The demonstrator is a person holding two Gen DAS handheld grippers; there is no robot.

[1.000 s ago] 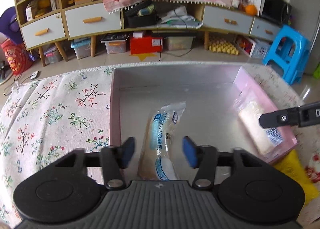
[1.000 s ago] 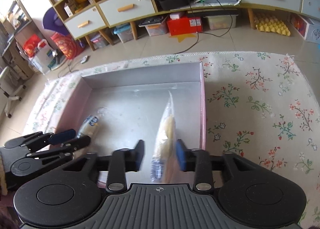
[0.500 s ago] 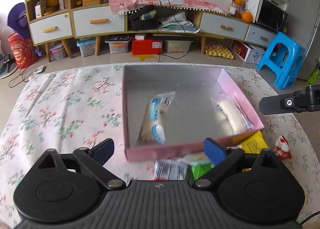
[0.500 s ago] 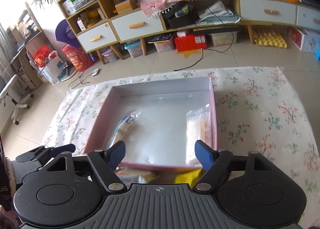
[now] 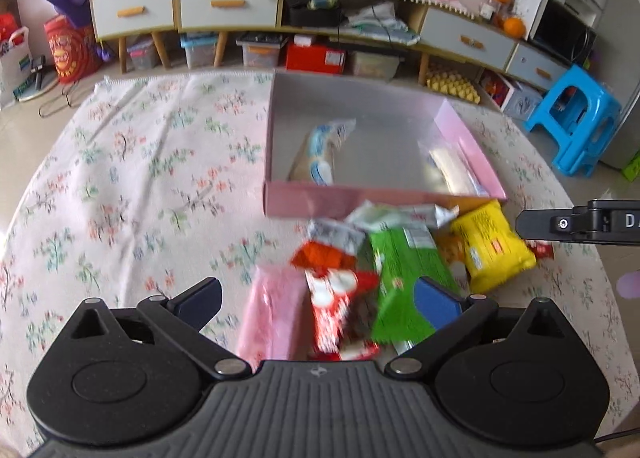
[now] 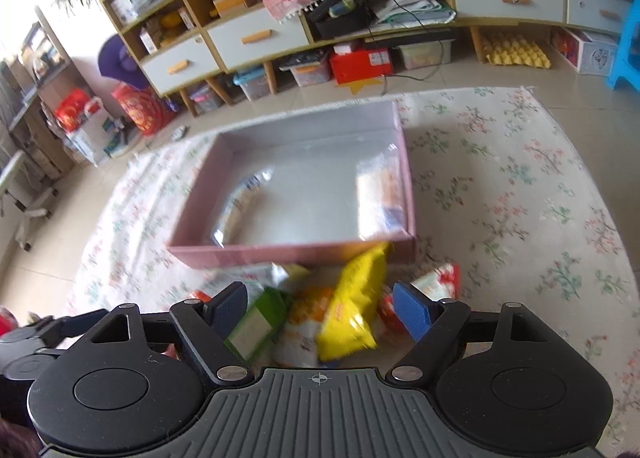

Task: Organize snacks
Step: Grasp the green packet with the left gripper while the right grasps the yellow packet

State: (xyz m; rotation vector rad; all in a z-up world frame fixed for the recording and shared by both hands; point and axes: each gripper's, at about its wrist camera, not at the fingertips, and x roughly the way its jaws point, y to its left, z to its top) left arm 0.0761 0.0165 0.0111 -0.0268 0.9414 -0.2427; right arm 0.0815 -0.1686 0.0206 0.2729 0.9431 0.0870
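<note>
A pink box (image 5: pixel 344 204) (image 6: pixel 296 252) lies on the floral cloth with two clear bread packets inside, one with blue print (image 5: pixel 320 154) (image 6: pixel 240 206) and one by the right wall (image 5: pixel 444 168) (image 6: pixel 380 198). In front of the box is a heap of snacks: a yellow bag (image 5: pixel 492 244) (image 6: pixel 356 306), a green pack (image 5: pixel 404 270) (image 6: pixel 256 324), a red-and-white pack (image 5: pixel 336 298), a pink pack (image 5: pixel 272 314). My left gripper (image 5: pixel 318 300) is open and empty above the heap. My right gripper (image 6: pixel 320 312) is open and empty over the yellow bag.
The floral cloth (image 5: pixel 132 178) (image 6: pixel 520 186) spreads to both sides of the box. A long cabinet with drawers (image 5: pixel 224 6) (image 6: pixel 256 38) stands behind on the tiled floor. A blue stool (image 5: pixel 576 118) stands at the right.
Both grippers let go of their bread packets in the box, opened wide and drew back and up. The snack heap in front of the box has come into view.
</note>
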